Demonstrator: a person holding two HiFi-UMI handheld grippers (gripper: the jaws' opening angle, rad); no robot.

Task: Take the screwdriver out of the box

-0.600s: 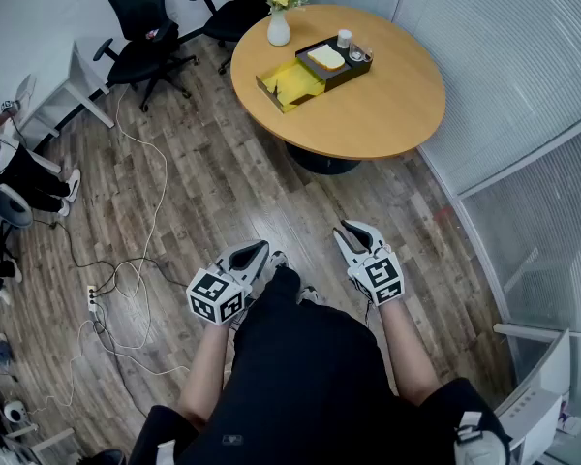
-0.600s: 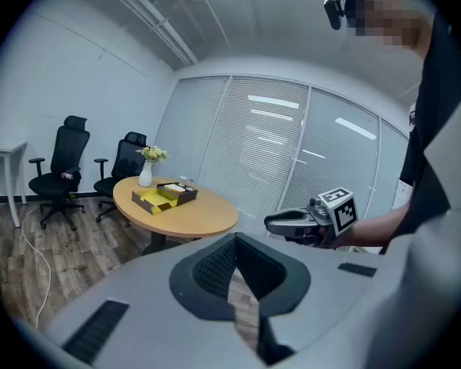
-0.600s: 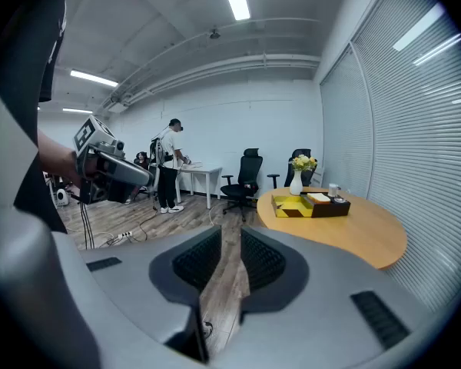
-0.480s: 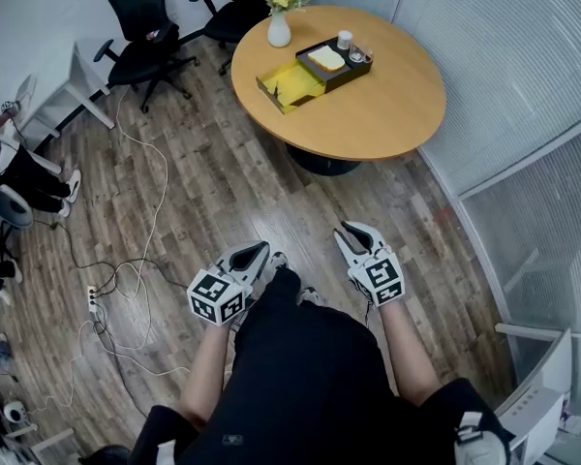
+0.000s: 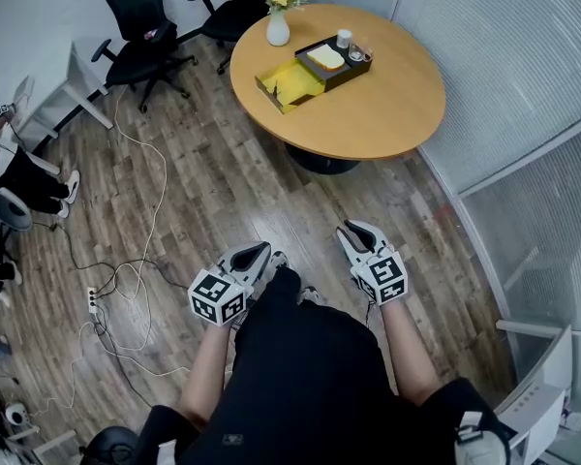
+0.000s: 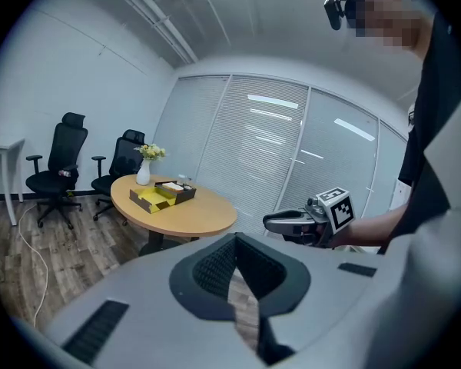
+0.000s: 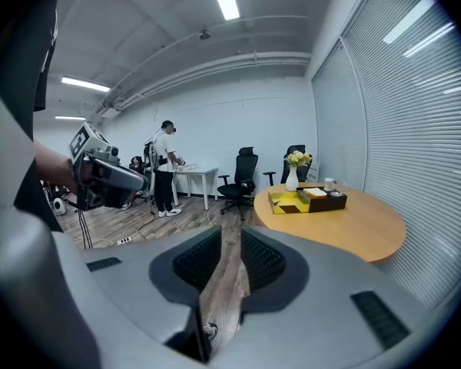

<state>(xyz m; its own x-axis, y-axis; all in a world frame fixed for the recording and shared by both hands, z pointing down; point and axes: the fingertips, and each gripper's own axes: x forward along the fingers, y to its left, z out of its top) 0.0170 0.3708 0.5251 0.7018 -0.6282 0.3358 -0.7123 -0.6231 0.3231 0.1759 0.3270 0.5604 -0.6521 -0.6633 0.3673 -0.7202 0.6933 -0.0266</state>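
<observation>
An open yellow box [image 5: 290, 85] lies on the round wooden table [image 5: 378, 114] far ahead of me, next to a black tray [image 5: 334, 61]. No screwdriver can be made out from here. Both grippers are held close to my body, well short of the table. The left gripper [image 5: 261, 248] has its jaws together with nothing between them. My right gripper [image 5: 349, 229] is shut and empty too. The left gripper view shows the box [image 6: 155, 198] in the distance and the right gripper [image 6: 292, 223] beside my own left gripper [image 6: 234, 241]. The right gripper view shows the box [image 7: 290, 201] past my own right gripper [image 7: 229, 241].
A white vase of flowers [image 5: 278, 29] stands on the table behind the box. Black office chairs [image 5: 140, 27] and a white desk [image 5: 48, 85] stand at the back left. Cables [image 5: 136, 260] trail over the wooden floor. Blinds [image 5: 523, 85] line the right side. A person [image 7: 165, 167] stands by the desk.
</observation>
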